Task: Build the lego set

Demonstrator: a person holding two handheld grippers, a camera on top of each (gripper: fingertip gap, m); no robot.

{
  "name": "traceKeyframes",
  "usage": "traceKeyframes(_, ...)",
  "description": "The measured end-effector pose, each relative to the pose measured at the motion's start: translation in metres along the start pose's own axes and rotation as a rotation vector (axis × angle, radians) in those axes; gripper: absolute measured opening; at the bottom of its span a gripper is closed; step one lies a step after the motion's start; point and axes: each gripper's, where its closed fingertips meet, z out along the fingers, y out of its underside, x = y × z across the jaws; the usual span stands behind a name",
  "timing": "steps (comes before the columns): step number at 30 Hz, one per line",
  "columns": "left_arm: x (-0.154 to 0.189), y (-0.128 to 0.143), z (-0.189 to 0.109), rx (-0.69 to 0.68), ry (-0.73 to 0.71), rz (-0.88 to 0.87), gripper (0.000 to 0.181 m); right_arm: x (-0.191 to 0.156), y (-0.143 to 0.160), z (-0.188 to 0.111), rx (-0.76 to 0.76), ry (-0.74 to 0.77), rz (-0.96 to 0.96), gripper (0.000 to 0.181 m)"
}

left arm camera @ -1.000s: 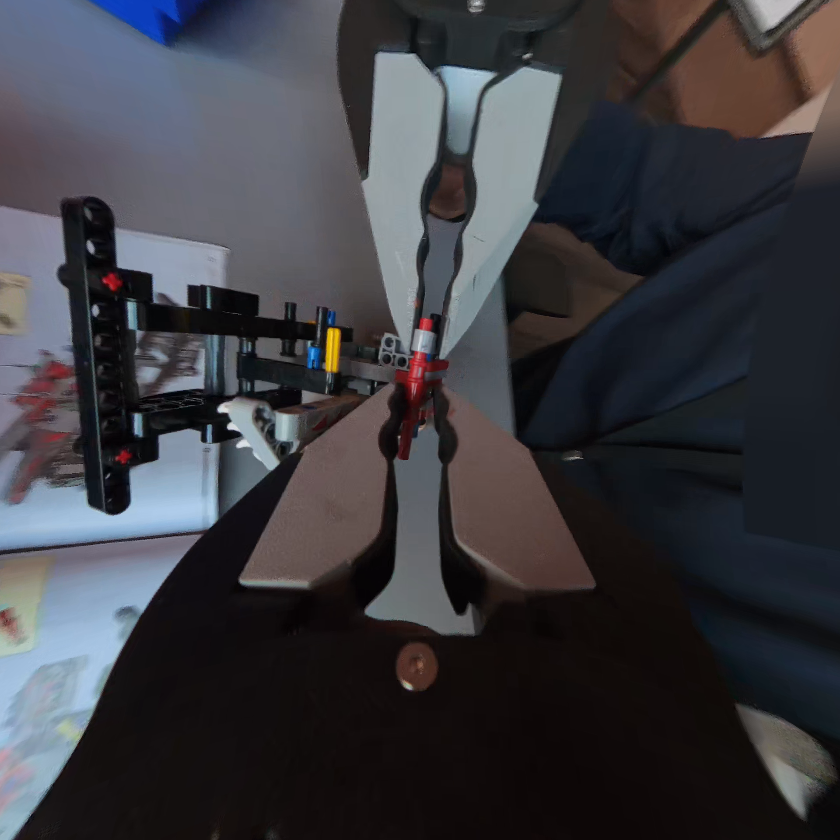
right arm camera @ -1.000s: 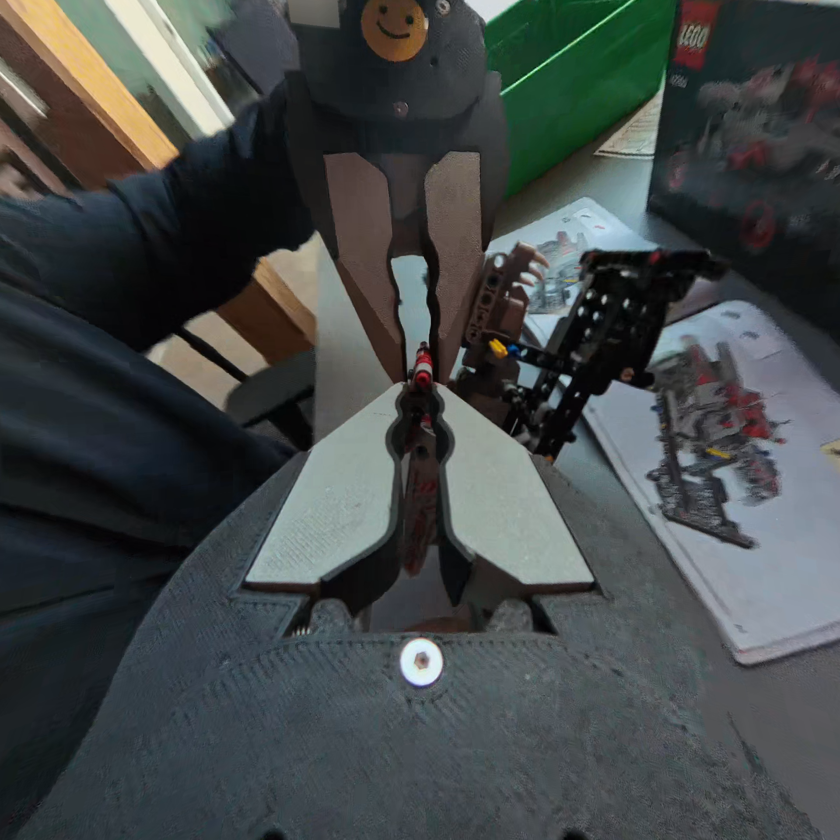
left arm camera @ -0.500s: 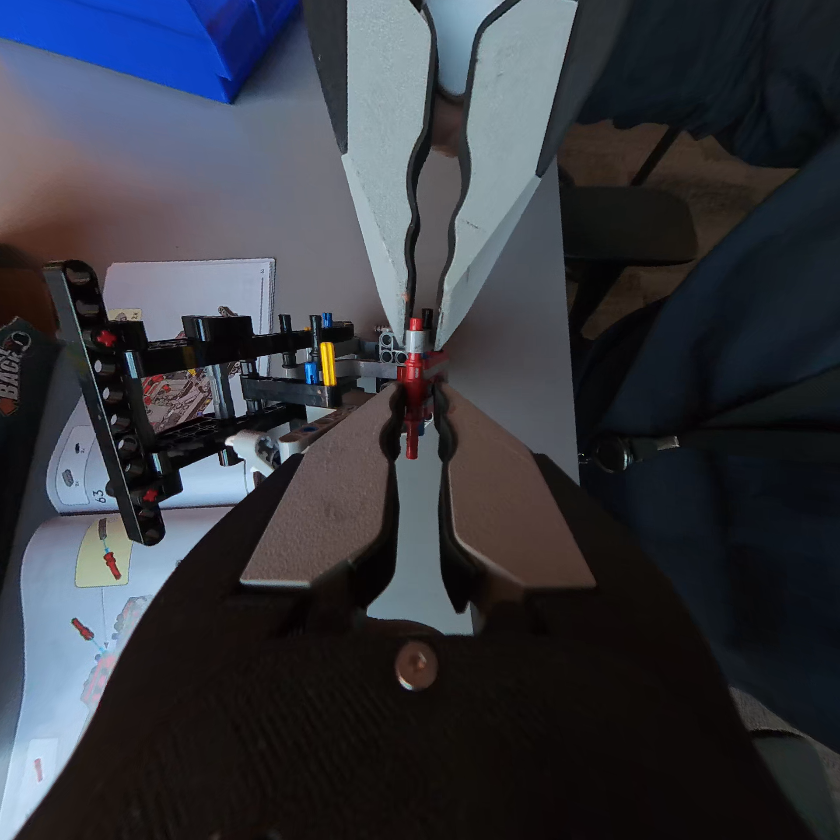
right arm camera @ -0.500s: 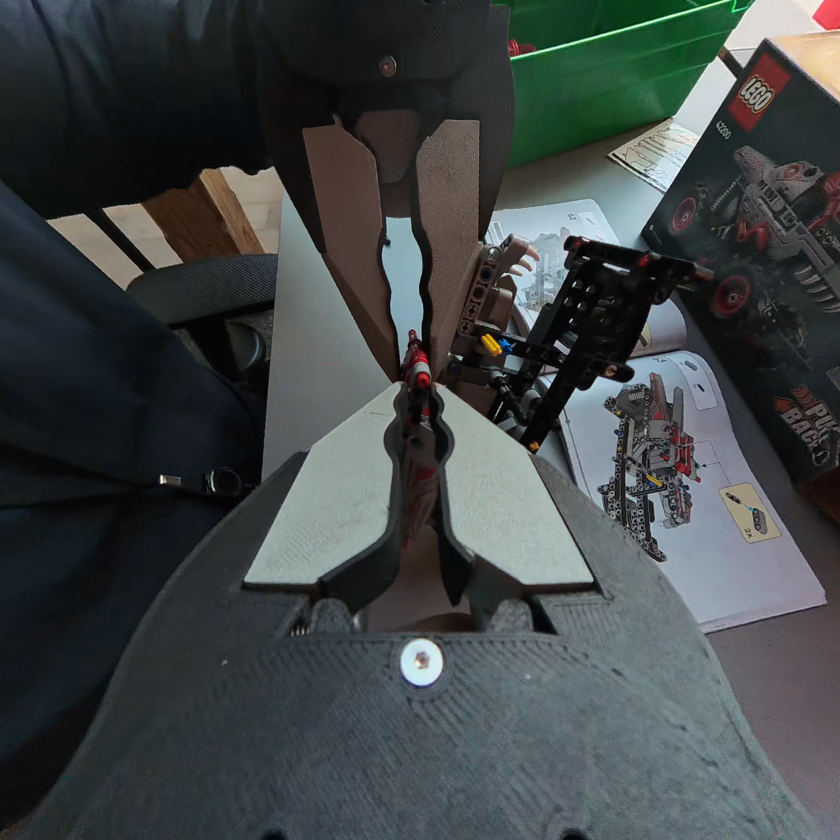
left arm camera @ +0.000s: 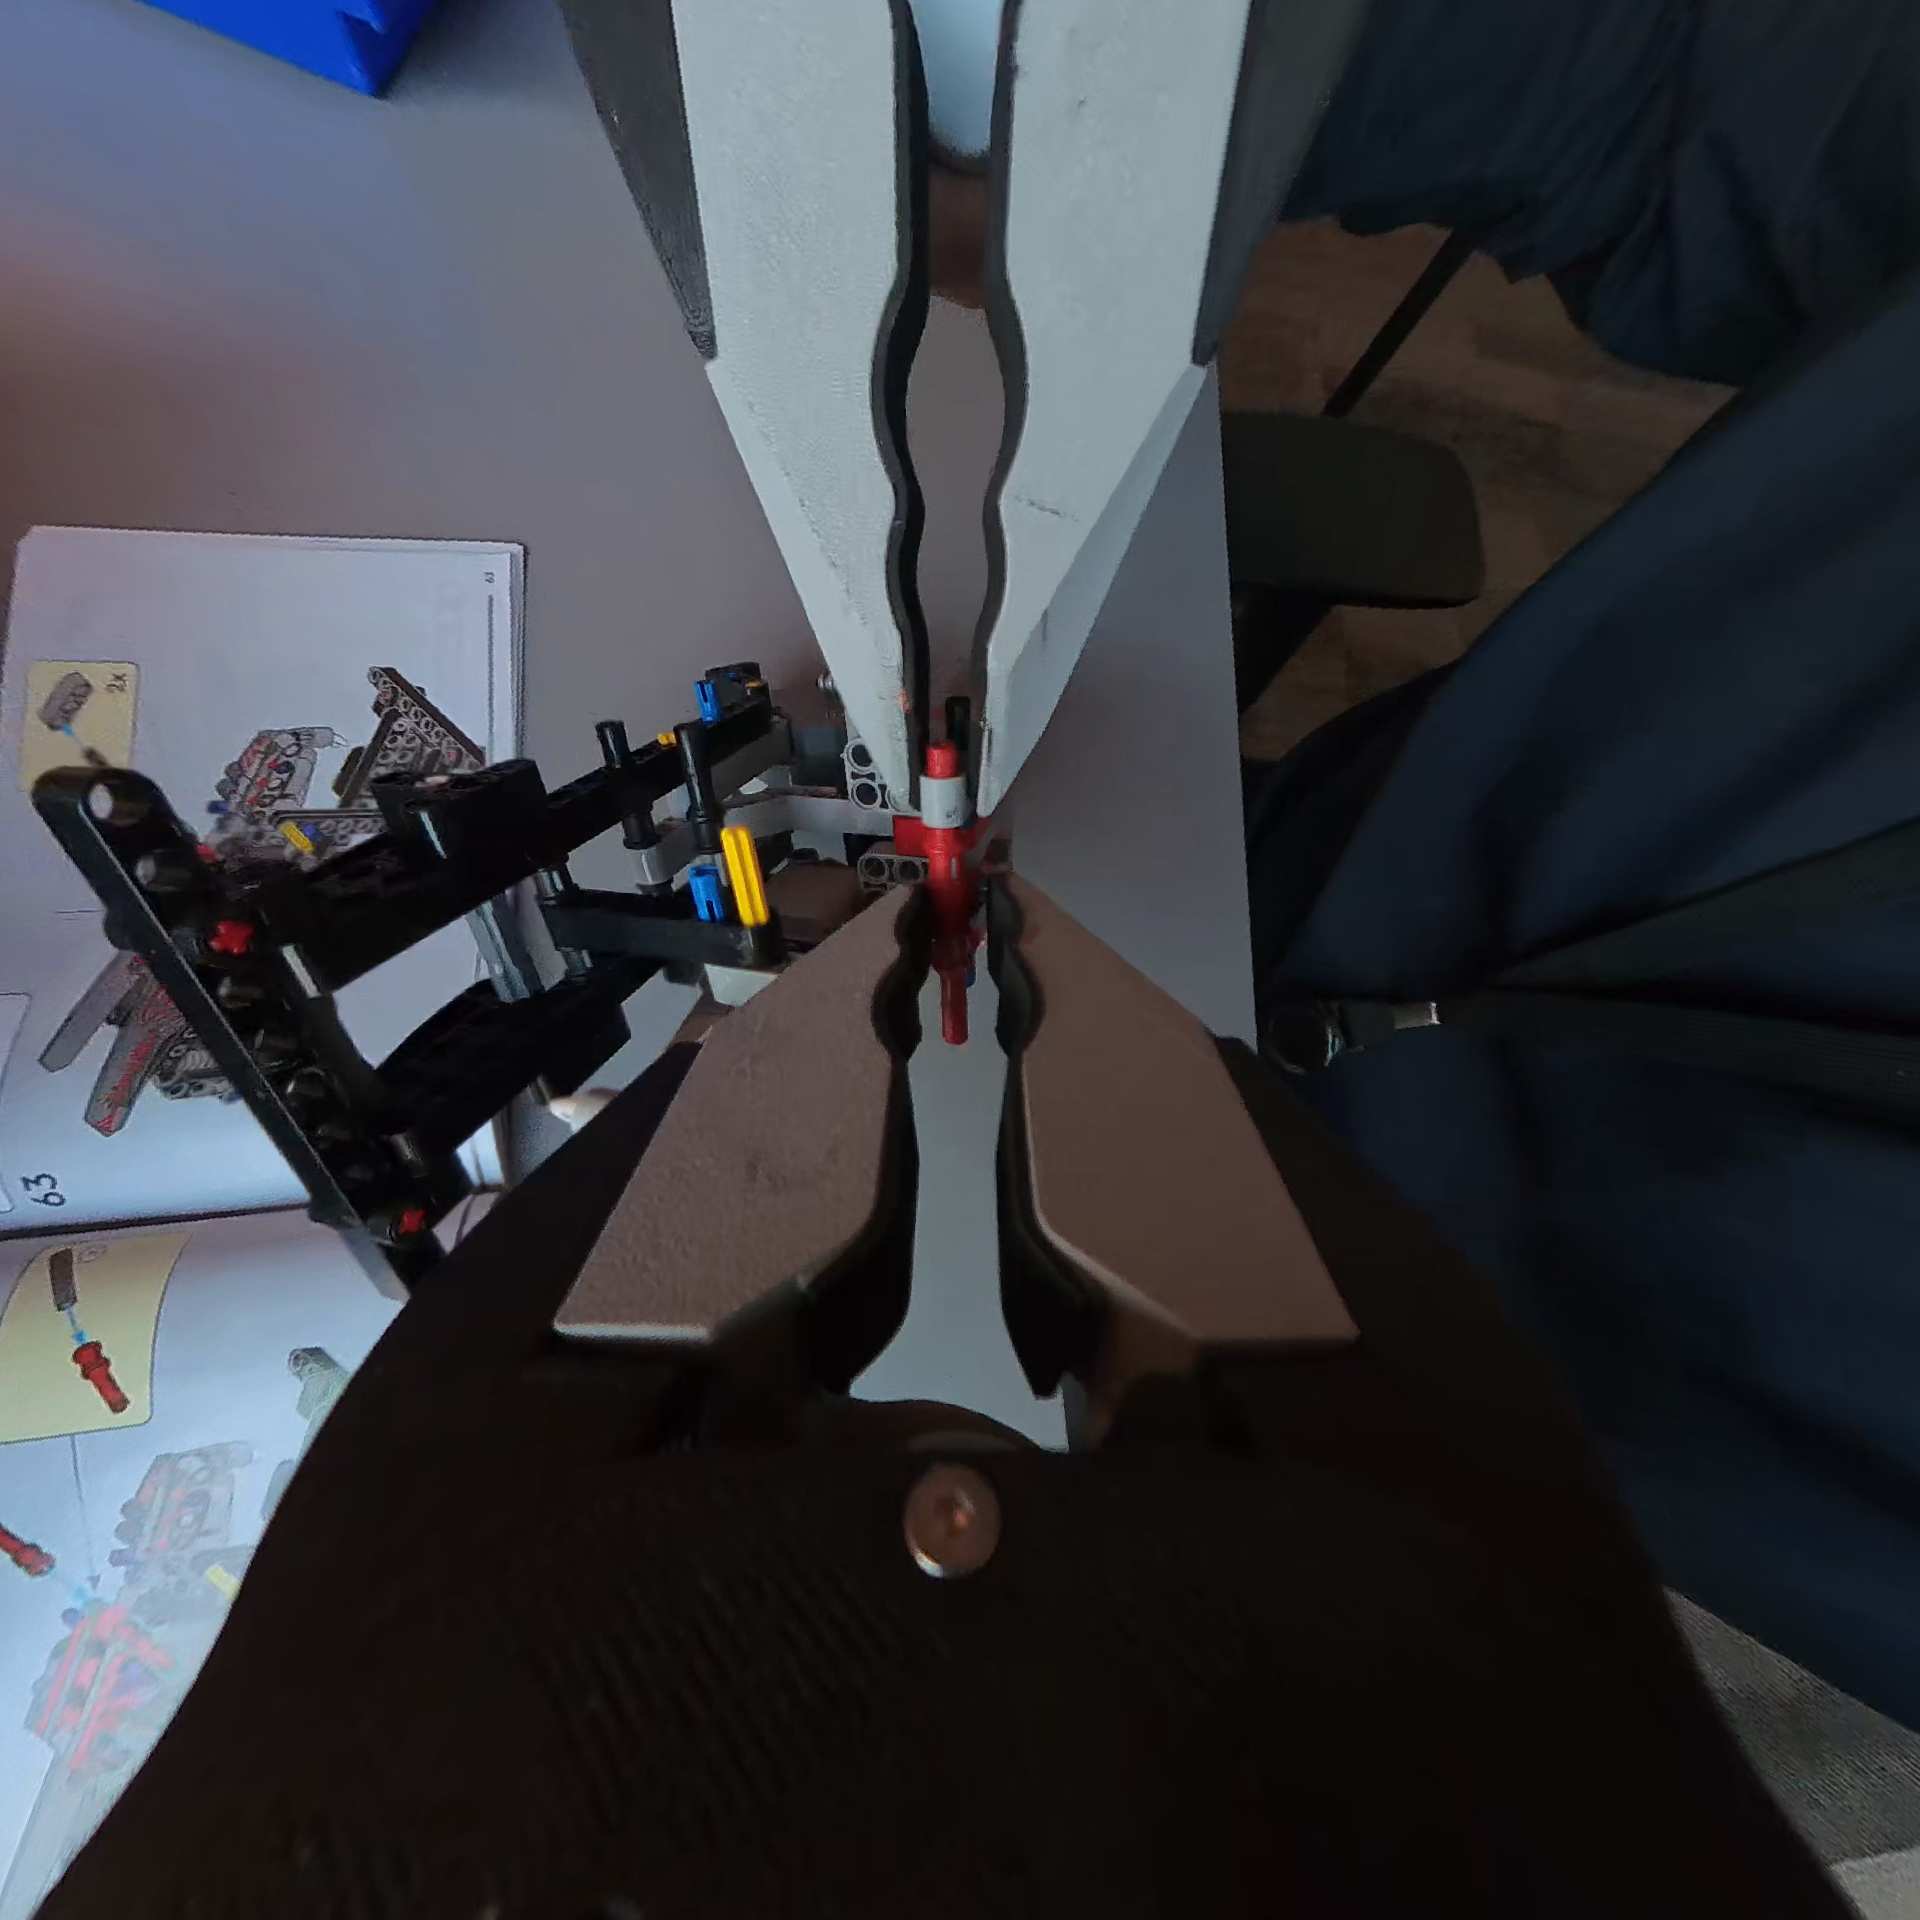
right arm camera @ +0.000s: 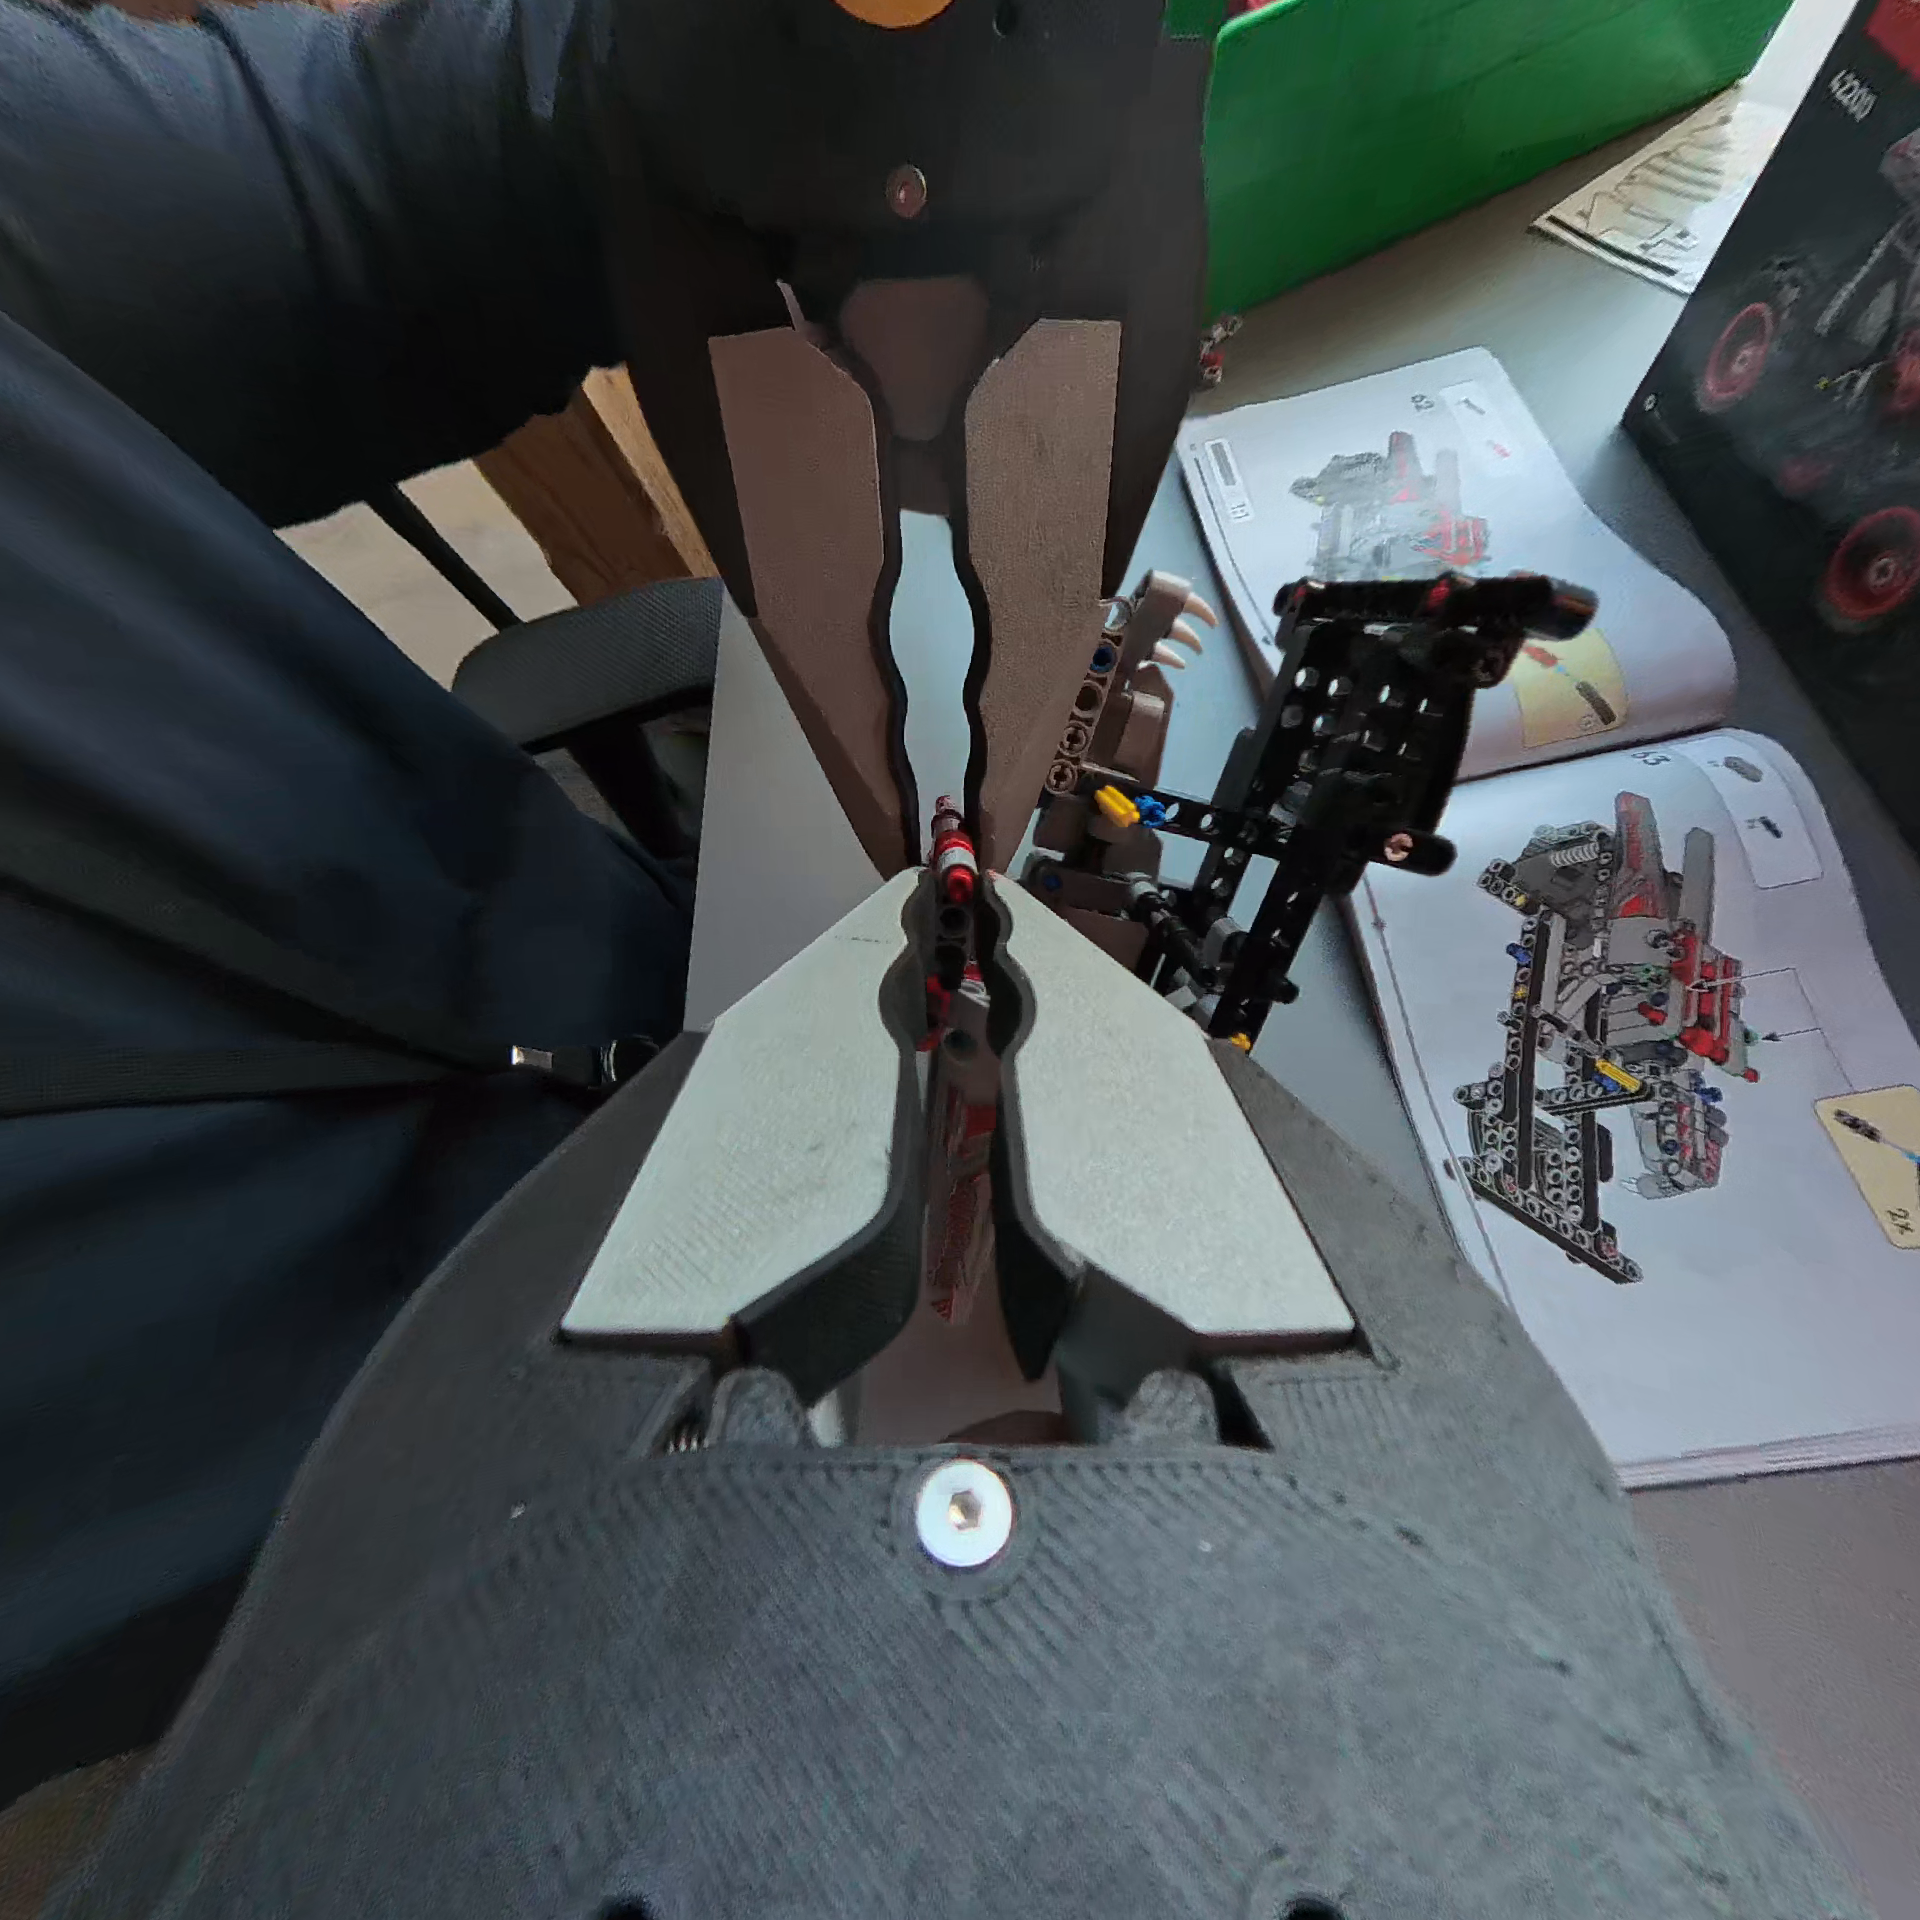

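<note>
Instruction booklet: an open booklet [left arm camera: 260, 644] lies flat on the grey counter [left arm camera: 343, 343] at the far left of the left wrist view, its pages showing drawn build steps.
Lego model: a half-built chassis [left arm camera: 416, 935] of black beams, with blue, yellow and red pins, is held up off the counter, above the booklet. In the right wrist view the same chassis [right arm camera: 1340, 748] carries a tan part with white claw-like teeth.
Left gripper: the left gripper [left arm camera: 951, 935], with brown fingers, has its jaws closed on a small red axle pin [left arm camera: 948, 894] at the near end of the model.
Right gripper: the right gripper [right arm camera: 951, 904], with grey fingers, comes in from the opposite side, tip to tip with the left one. Its jaws are clamped on a grey and red printed piece [right arm camera: 961, 1195] that belongs to the model's end; the red pin's grey collar sits right at its tips.
Other things: a green bin [right arm camera: 1455, 114] and the dark set box [right arm camera: 1818, 343] stand on the counter at the right.
Progress: the frame looks well advanced, but the booklet's drawing shows much more bodywork than the model has. The step in hand appears to be seating the red pin; whether it is fully pushed home cannot be told.
</note>
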Motion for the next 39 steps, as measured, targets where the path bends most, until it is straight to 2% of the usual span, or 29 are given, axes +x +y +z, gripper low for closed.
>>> traceKeyframes(7,-0.01,-0.001,0.007,0.087,0.016,-0.056,0.006,0.012,0.006,0.001,-0.165,-0.007,0.043,0.004)
traceKeyframes(11,-0.013,0.004,0.008,0.208,0.043,-0.087,0.006,0.014,0.006,0.009,-0.23,-0.061,0.054,0.004)
traceKeyframes(15,-0.015,0.009,0.01,0.363,-0.013,-0.02,0.008,0.014,0.01,0.017,-0.316,-0.089,0.023,0.004)
traceKeyframes(18,-0.018,0.023,0.021,0.307,-0.138,0.085,0.008,0.01,0.026,0.031,-0.432,-0.061,-0.037,0.006)
traceKeyframes(21,-0.015,0.043,0.038,0.276,-0.145,0.099,0.008,0.008,0.047,0.045,-0.563,0.024,-0.155,0.006)
traceKeyframes(24,-0.016,0.045,0.036,0.268,-0.187,0.131,0.008,0.012,0.057,0.05,-0.65,0.11,-0.281,0.008)
traceKeyframes(33,-0.017,0.045,0.034,0.275,-0.232,0.144,0.008,0.009,0.045,0.046,-0.662,0.123,-0.267,0.015)
traceKeyframes(39,-0.016,0.046,0.035,0.266,-0.206,0.139,0.008,0.009,0.043,0.043,-0.635,0.113,-0.235,0.006)
